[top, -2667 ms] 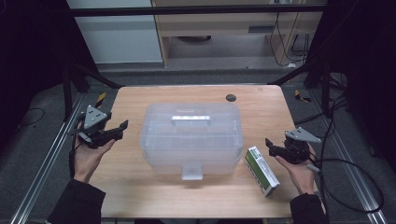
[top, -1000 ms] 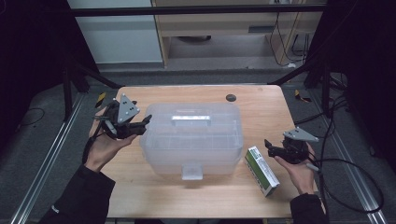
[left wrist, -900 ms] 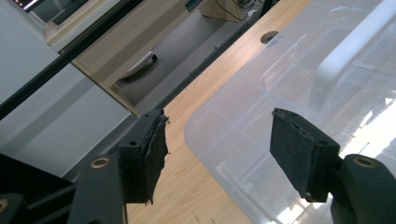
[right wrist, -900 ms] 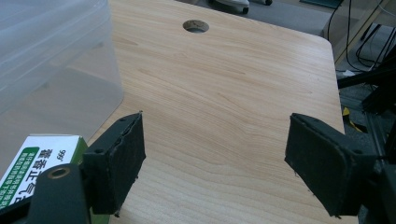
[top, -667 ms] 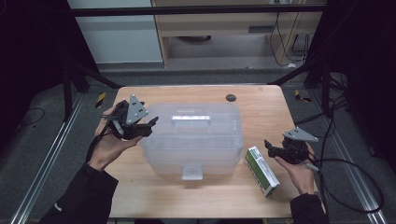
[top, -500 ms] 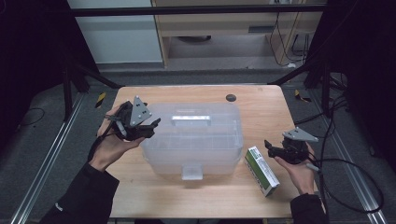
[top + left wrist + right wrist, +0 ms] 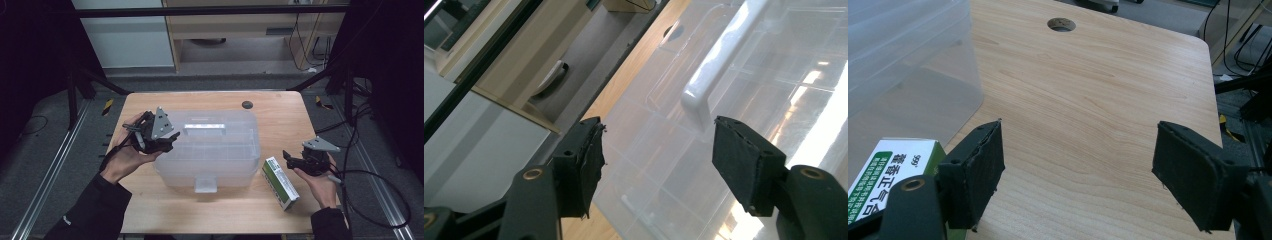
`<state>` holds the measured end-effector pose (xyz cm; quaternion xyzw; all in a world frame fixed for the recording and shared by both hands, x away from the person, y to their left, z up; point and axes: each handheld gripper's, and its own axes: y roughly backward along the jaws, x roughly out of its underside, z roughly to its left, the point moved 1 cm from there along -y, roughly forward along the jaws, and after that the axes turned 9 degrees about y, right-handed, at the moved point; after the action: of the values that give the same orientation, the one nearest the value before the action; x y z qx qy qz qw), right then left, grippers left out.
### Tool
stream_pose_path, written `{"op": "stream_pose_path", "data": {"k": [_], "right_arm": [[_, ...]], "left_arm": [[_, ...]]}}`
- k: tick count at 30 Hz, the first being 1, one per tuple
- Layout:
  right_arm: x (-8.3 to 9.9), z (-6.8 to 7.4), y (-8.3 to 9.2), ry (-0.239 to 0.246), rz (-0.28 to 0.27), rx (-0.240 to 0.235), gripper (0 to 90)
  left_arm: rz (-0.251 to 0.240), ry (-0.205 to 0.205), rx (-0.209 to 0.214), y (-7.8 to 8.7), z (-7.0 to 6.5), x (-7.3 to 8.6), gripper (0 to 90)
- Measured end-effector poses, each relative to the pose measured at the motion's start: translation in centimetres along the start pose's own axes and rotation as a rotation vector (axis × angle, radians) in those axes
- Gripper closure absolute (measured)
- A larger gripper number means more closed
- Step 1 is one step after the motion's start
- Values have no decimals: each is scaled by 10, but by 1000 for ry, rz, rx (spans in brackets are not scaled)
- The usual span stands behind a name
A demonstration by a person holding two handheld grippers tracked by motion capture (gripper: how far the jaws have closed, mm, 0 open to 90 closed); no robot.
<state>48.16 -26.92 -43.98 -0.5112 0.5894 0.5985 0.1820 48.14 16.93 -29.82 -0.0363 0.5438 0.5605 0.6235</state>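
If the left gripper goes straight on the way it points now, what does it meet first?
Most likely the white handle on the lid of the clear plastic box: it lies just ahead between the open jaws of the left gripper. Depth is uncertain.

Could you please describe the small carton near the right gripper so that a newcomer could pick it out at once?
Start at the big clear plastic storage box in the middle of the wooden table. Just off its front right corner, beside the right gripper, lies a small green and white carton. It is the only coloured, printed item on the table.
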Motion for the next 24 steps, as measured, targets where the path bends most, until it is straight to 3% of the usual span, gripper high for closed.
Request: {"op": "stream_pose_path", "data": {"k": [24], "right_arm": [[1,0,-2,6,8,-15,203]], "left_arm": [[49,-98,27,-17,-11,-10,383]]}}
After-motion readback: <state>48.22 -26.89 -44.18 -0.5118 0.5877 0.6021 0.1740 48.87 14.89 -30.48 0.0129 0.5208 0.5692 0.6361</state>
